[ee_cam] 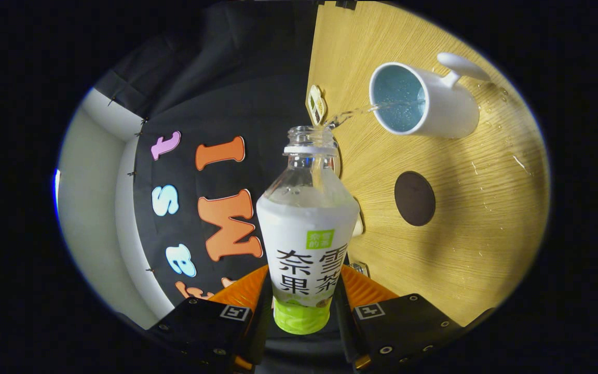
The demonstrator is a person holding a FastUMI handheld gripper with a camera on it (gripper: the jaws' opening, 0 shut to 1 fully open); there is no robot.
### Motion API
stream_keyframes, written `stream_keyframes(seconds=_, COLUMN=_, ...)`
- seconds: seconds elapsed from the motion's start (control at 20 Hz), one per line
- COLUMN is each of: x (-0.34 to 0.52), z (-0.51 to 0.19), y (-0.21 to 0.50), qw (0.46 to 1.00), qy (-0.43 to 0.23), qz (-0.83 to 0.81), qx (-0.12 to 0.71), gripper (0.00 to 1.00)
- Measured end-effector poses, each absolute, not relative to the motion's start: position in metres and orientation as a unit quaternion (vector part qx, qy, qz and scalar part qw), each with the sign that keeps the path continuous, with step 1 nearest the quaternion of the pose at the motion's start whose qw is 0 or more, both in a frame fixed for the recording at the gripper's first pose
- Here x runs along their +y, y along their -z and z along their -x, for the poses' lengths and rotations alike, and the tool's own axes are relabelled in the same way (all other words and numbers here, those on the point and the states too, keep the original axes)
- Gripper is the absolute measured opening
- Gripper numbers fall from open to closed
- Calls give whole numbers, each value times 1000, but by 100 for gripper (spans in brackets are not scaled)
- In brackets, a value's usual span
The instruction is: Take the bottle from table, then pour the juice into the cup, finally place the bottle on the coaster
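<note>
My gripper (pixel 303 306) is shut on a clear plastic bottle (pixel 307 228) with a white and green label, its two black fingers pressing on the lower body. The bottle is uncapped and tipped sideways toward the wooden table (pixel 465 228). A thin stream of clear liquid (pixel 353 111) runs from its mouth into a white cup (pixel 423 101) with a blue inside and a handle. The cup stands beyond the bottle's mouth. A round dark coaster (pixel 414 198) lies bare on the table, nearer to my fingers than the cup.
Water drops and splashes (pixel 491 171) dot the wood around the cup. A small white and yellow tag (pixel 316 104) sits at the table's edge near the bottle's mouth. Beyond that edge hangs the black booth wall (pixel 216 104).
</note>
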State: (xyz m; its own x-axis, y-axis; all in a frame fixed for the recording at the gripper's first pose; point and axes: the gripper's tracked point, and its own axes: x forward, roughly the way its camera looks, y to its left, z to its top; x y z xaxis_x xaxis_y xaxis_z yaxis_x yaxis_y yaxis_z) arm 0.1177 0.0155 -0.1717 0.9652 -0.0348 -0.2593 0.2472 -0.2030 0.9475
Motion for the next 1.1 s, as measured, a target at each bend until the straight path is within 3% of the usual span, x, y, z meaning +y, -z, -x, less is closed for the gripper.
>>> stream_keyframes(seconds=1.1, x=5, z=-115, y=172, qw=587, qy=122, qz=-798, qx=59, gripper=59)
